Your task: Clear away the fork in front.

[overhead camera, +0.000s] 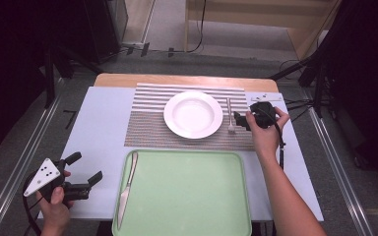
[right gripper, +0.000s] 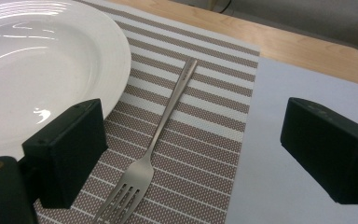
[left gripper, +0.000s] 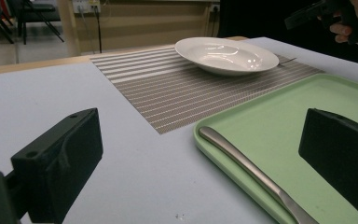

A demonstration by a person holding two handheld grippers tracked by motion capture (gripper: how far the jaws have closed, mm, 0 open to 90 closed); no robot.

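Take the white plate point(overhead camera: 193, 114) as your landmark; it sits on the striped placemat point(overhead camera: 147, 123), toward the far side of the table point(overhead camera: 98, 128).

Your right gripper point(overhead camera: 241, 121) hangs just to the right of the plate, over the tine end of the fork point(overhead camera: 230, 117). Its jaws stand wide with nothing pressed between them. In the right gripper view the fork point(right gripper: 161, 140) lies flat on the placemat point(right gripper: 205, 126) between the two black jaws, untouched, its tines pointing toward you and its handle running away alongside the plate point(right gripper: 37, 60) rim. The fork lies just beside the plate without touching it, and it stays on the placemat, short of the mat's right edge where the bare pale table point(right gripper: 298, 140) begins.

Your left gripper point(overhead camera: 86, 172) is well away from the plate, off to the near left, above the table just left of the green tray point(overhead camera: 187, 196). Its jaws are also spread wide and hold nothing. In the left gripper view they frame the tray point(left gripper: 279, 126) corner and the knife point(left gripper: 251, 172).

The tray lies on your side of the plate, its far edge close to the placemat's near edge. The knife point(overhead camera: 127, 189) lies inside the tray along its left side, handle end pointing toward the plate and blade toward you.
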